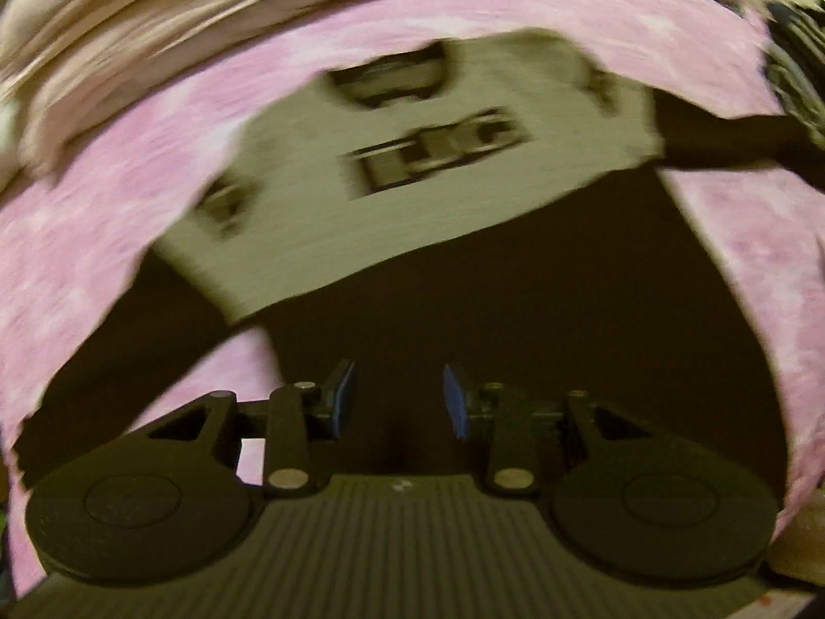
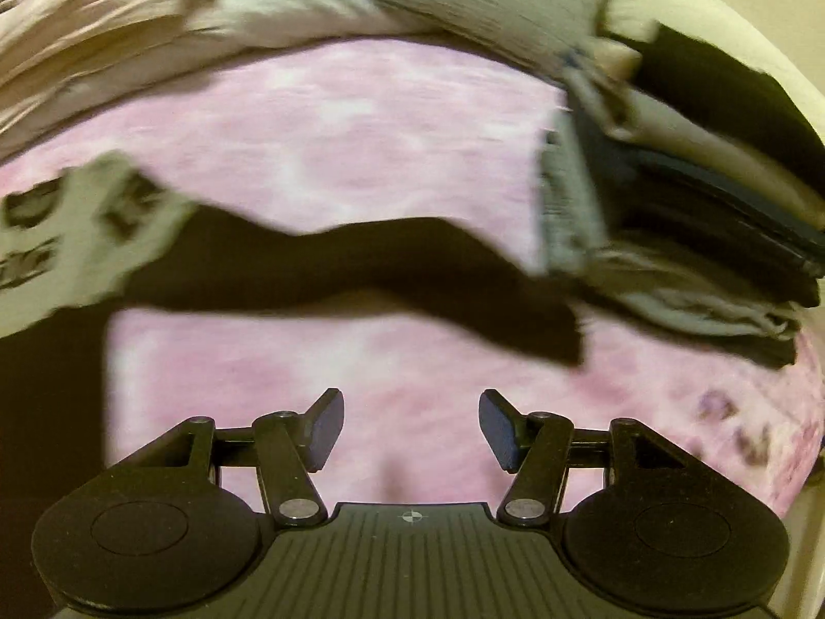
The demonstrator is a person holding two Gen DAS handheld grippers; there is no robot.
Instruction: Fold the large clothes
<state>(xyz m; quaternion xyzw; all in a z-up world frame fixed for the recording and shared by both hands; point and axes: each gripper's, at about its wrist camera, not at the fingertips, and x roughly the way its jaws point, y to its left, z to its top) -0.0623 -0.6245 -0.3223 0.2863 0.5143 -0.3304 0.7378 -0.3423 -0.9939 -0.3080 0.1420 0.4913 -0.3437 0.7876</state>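
A large sweatshirt (image 1: 412, 196) lies flat on a pink blanket (image 1: 77, 237). Its chest is pale grey with dark printed lettering; its lower body and sleeves are dark. My left gripper (image 1: 399, 402) hovers above the dark lower body, open, with nothing between its blue pads. In the right wrist view one dark sleeve (image 2: 361, 268) stretches across the pink blanket (image 2: 361, 129) towards the right. My right gripper (image 2: 411, 425) is open over bare blanket below that sleeve, apart from it. Both views are blurred.
A stack of folded clothes (image 2: 696, 216) in grey, black and beige sits at the right of the blanket. Crumpled pale bedding (image 1: 154, 26) runs along the far edge, seen too as pale bedding (image 2: 103, 36) in the right wrist view.
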